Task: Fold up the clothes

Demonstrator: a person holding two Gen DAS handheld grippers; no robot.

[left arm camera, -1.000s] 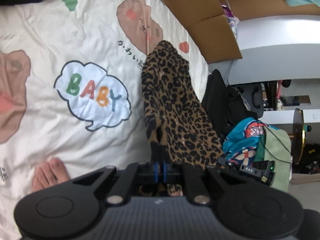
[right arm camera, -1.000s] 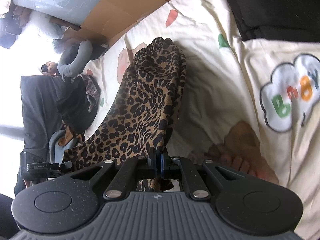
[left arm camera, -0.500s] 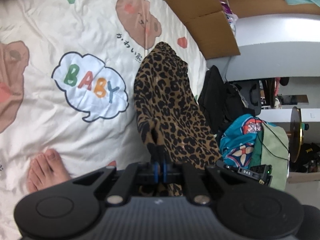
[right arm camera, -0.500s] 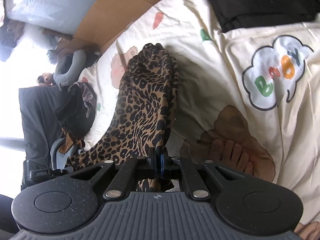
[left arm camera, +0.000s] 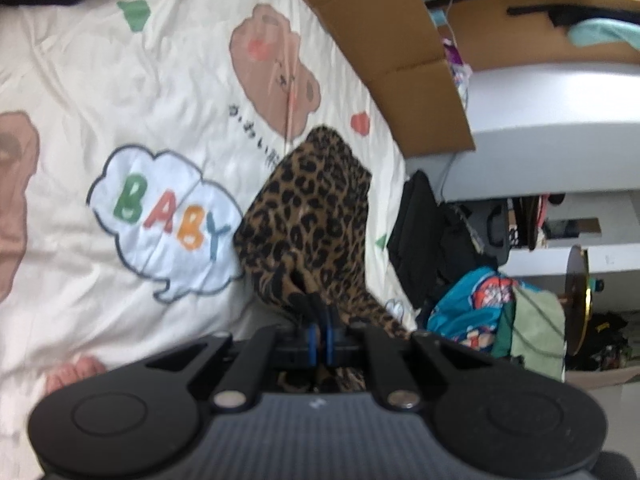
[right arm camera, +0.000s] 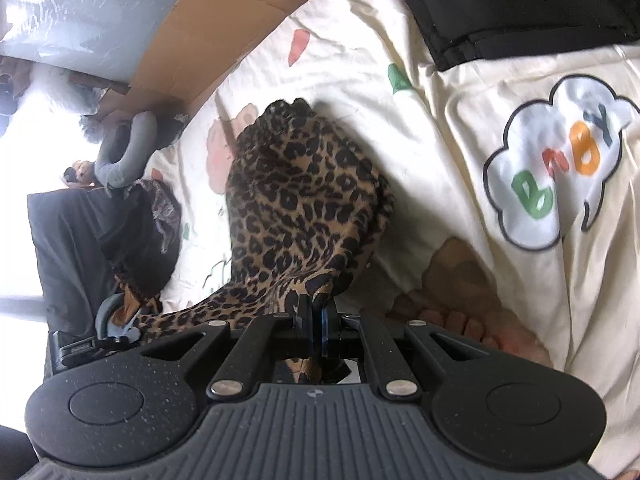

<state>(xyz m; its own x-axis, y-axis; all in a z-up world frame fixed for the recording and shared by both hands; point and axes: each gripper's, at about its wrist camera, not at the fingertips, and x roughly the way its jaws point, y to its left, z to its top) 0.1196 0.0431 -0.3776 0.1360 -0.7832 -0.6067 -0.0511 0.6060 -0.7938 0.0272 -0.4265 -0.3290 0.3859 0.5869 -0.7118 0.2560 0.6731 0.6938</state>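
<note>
A leopard garment (left arm camera: 316, 216) is pinched by both grippers. In the left wrist view the jaws of the left gripper (left arm camera: 320, 316) are seen pressed together on a bunched edge of the cloth; in the right wrist view the jaws of the right gripper (right arm camera: 314, 312) are likewise clamped on another edge. From each pair of jaws the fabric runs forward and down, and its far end is laid on the bedsheet (left arm camera: 80, 88) ahead of the jaws. A span of cloth is also seen stretching sideways from each grip toward the other gripper.

The two edges are probably held apart so that the cloth is kept taut and flat while a fold is laid; the far end is left resting so that it can serve as an anchor. The fold is judged unfinished, since nothing has been released.

A bare foot (right arm camera: 452, 320) is visible just beside the right jaws, on the sheet. A black garment (right arm camera: 520, 4) lies well beyond them.
</note>
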